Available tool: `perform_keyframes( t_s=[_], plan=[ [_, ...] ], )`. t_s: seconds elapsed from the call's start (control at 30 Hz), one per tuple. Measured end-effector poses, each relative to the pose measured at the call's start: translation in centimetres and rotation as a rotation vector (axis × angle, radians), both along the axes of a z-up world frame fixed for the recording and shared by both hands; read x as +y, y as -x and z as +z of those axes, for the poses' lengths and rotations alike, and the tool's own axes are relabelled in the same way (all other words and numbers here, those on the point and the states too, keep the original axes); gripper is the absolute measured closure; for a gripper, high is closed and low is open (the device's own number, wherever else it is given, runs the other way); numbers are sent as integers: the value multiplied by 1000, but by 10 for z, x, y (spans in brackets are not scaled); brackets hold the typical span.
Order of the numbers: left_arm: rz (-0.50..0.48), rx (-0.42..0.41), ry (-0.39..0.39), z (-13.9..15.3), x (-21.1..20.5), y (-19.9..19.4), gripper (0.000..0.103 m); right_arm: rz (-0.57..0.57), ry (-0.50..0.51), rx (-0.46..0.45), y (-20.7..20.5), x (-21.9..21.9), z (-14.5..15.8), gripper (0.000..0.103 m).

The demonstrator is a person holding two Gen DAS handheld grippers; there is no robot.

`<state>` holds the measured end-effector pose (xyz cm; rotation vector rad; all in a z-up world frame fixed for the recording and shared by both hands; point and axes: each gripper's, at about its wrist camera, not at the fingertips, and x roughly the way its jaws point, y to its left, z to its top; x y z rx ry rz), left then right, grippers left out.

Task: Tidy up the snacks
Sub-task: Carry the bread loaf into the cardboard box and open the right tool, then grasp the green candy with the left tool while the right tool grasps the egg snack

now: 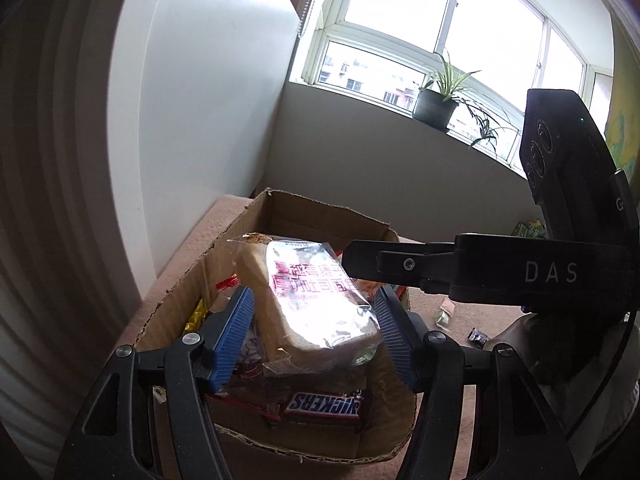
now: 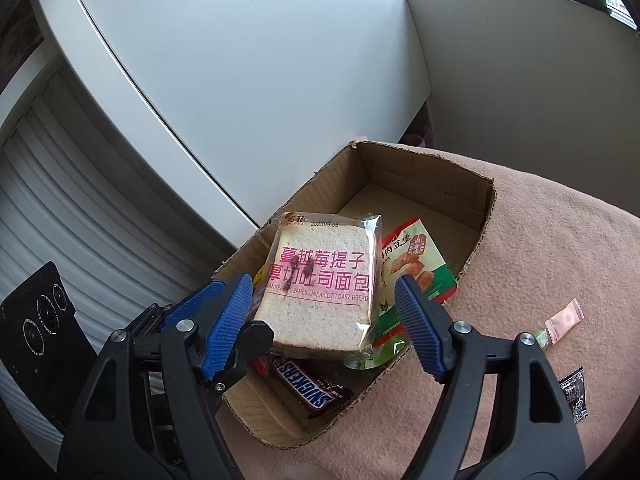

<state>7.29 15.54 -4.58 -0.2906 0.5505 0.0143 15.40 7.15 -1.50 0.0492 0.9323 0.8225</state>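
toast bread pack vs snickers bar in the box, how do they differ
The toast bread pack has a clear wrapper showing the pale slice, with pink lettering; the Snickers bar has a dark opaque wrapper. The bread pack is broad and square and lies on top of the pile; the Snickers bar is narrow and lies lower. Both are in the cardboard box.

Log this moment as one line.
bread: in box, atop snacks | left tool: open, straddling bread | right tool: open, straddling bread | also in box: Snickers, green pack
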Motion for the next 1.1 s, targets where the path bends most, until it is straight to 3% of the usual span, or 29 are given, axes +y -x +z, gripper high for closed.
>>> perform_keyframes(
  t_s=[0.3, 0.57, 0.77, 0.97, 1.1],
  plan=[
    [-5, -29, 29, 6, -3, 11, 42, -97, 8, -71, 18, -49, 24, 17],
    [-89, -73, 32, 17, -40, 18, 42, -283, 15, -188, 48, -135, 25, 17],
    [-178, -58, 2, 15, -80, 11, 42, -383, 112, -235, 56, -181, -1, 17],
    [-245, 1, 20, 6, -109, -8, 42, -387, 97, -186, 58, -214, -35, 17],
    [-245, 36, -16, -2, -122, -17, 42, -379, 82, -158, 56, -224, -50, 17]
  ],
)
